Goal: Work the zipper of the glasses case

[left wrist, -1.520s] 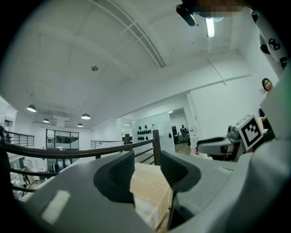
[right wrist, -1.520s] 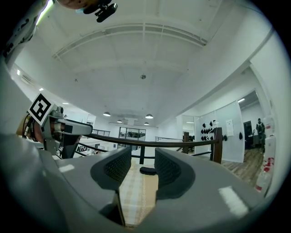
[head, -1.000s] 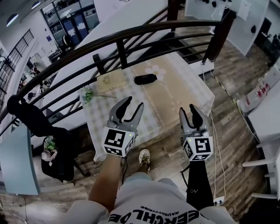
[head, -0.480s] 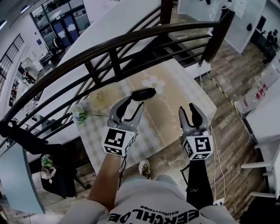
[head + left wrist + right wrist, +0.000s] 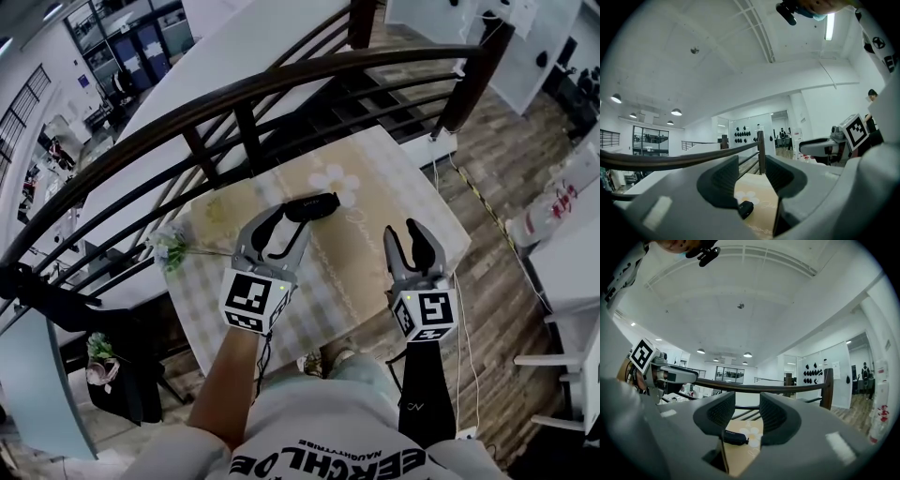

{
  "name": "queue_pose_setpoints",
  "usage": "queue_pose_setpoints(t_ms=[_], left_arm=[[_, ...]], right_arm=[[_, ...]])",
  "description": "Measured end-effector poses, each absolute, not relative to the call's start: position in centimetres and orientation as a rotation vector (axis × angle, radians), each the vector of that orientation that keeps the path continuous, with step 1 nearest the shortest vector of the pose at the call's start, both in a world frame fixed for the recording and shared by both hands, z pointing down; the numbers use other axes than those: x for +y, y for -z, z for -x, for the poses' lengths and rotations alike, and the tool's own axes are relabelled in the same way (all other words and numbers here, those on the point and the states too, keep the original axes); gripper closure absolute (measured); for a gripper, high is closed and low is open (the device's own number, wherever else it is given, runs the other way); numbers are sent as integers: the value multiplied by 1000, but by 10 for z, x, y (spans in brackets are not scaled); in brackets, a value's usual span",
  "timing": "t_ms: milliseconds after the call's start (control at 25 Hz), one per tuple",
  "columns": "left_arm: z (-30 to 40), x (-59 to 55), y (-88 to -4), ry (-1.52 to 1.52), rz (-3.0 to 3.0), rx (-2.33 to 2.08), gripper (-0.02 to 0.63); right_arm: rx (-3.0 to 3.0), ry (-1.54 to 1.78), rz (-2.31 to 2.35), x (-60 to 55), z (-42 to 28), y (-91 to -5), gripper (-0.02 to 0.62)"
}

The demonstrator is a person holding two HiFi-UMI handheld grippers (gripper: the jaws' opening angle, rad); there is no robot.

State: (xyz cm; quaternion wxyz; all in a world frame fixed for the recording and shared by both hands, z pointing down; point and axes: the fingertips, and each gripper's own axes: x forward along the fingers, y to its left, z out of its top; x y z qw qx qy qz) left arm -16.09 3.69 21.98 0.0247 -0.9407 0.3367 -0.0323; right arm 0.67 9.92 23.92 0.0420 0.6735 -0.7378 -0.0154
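Jaws wide apart and empty on left gripper (image 5: 289, 221), centre frame, and right gripper (image 5: 403, 231), right of centre; glasses case (image 5: 314, 206) on table (image 5: 375, 202), just above left tips.

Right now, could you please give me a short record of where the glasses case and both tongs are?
glasses case: black, lying on the table
left tongs: open, empty, held in the air, not touching the case
right tongs: open, empty, held in the air to the case's right
zipper: too small to read
also on table: flower sprig at the left edge
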Motion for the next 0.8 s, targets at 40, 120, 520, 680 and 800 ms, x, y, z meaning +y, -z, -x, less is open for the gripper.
queue_pose_setpoints(t_ms=[40,120,520,680,800], left_arm=[[160,35,-221,105,2910,1043,321],[158,30,-223,112,2908,1051,321],[146,-25,-246,127,2920,1227,321],[124,-58,-266,184,2929,1306,321],[107,-80,-287,232,2931,1366,321]], right_arm=[[-2263,46,-2058,96,-7,-239,405],[-2276,46,-2047,87,-8,-240,405],[-2407,7,-1873,4,-21,-260,405],[-2453,-67,-1788,-38,-43,-285,405],[-2486,-125,-1717,-66,-63,-308,405]])
